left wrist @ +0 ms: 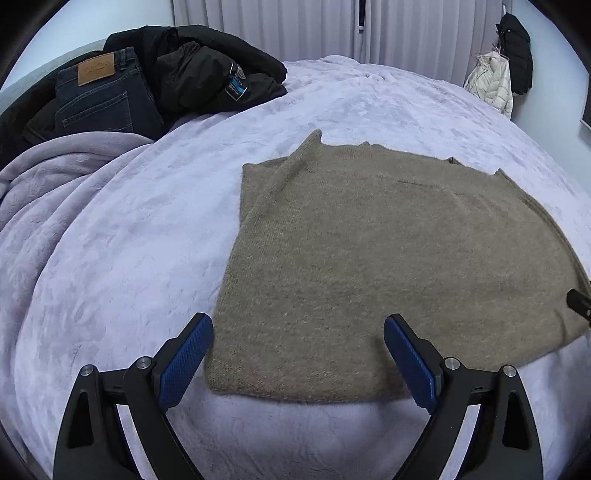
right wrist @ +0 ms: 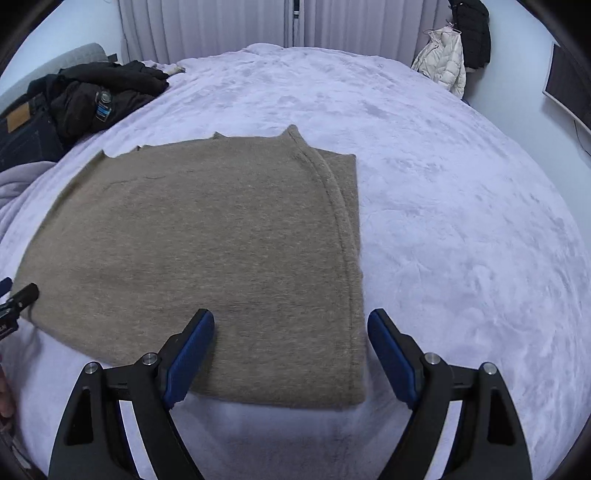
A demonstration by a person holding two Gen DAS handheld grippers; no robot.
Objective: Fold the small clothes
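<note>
- knit sweater point(left wrist: 369, 258) lies flat on the bed point(left wrist: 129, 258), sides folded in.
- both tongs, left point(left wrist: 298, 363) and right point(right wrist: 291, 360), gape empty over its near hem.
- risk: pinching 1 layer only lets the folded sides slip open.

A knitted sweater point(left wrist: 369, 258) is laid flat on the blanket point(left wrist: 129, 258) covering the bed, with both side parts folded in over the middle. Jeans point(left wrist: 103, 92) and a jacket point(left wrist: 207, 70) are piled at the far left, and coats point(right wrist: 458, 48) are hung behind the bed at the far right, beside the curtains point(right wrist: 221, 26).
</note>
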